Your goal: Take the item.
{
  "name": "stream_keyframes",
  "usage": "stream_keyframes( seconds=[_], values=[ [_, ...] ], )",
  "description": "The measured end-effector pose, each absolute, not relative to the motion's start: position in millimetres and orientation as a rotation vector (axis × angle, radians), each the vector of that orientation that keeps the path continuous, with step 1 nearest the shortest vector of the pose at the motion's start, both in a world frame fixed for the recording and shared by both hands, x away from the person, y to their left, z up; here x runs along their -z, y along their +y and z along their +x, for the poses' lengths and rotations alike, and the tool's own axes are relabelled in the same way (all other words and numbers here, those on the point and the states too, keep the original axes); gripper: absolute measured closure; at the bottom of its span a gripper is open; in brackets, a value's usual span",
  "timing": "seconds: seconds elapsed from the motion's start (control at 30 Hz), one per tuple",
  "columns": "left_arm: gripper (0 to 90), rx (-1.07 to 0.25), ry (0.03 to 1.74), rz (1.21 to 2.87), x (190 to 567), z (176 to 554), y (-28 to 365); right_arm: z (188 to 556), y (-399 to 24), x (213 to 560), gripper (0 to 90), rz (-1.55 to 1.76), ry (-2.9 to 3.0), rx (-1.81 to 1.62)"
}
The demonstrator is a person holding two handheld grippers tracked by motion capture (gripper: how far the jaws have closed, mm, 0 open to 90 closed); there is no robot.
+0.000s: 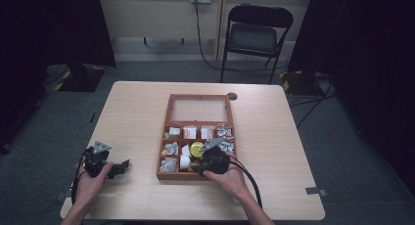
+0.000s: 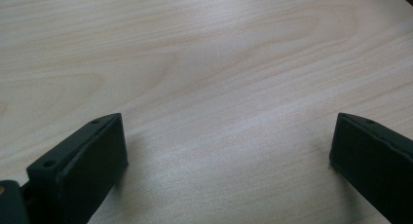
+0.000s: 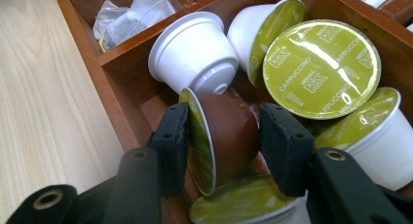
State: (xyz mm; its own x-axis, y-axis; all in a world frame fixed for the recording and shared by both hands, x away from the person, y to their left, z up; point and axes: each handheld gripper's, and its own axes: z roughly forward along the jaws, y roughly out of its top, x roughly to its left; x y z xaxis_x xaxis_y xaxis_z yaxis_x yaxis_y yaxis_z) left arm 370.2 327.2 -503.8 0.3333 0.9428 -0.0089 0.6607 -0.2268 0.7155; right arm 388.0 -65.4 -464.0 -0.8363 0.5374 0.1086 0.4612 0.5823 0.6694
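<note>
Surface [image 1: 274, 137], pale wood, high view: open reddish-brown wooden compartment box [image 1: 167, 118] at centre, glass-panelled lid laid back, sachets and coffee capsules in its cells. Right claw [image 1: 199, 169] sits in the box's near middle cell; left claw [image 1: 124, 165] rests on the bare surface well to the box's left.

Left gripper view: left claw [image 2: 229, 151], jaws spread wide, nothing between them, pale wood beneath.

Right gripper view: right claw [image 3: 224, 146] clamped on a brown plastic capsule with green foil lid [image 3: 219, 136], one pad on the foil, the other on the base. Around it, white capsules [image 3: 195, 53] and a green-foil "Cappuccino" capsule [image 3: 321, 68] crowd the same cell.
</note>
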Motion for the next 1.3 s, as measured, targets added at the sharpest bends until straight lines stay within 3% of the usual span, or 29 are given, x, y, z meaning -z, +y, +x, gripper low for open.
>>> stream_keyframes(
  seconds=[0.27,0.7,0.8,0.97,1.3],
  values=[
    [0.0,-0.583,1.403,1.973,504.0,370.2,327.1,389.3,-64.3,464.5,54.0,0.864,2.711,-1.071],
    [0.0,-0.584,1.403,1.972,504.1,370.2,327.0,386.1,-70.2,456.4,61.9,0.827,2.687,-1.145],
    [0.0,-0.584,1.404,1.969,504.2,370.2,326.9,388.1,-70.0,456.5,59.9,0.841,2.696,-1.145],
    [0.0,-0.584,1.403,1.972,504.1,370.2,327.0,392.7,-64.6,463.4,49.2,0.890,2.727,-1.070],
    [0.0,-0.584,1.404,1.969,504.2,370.1,326.8,394.3,-58.8,463.9,46.2,0.919,2.732,-0.991]
  ],
)
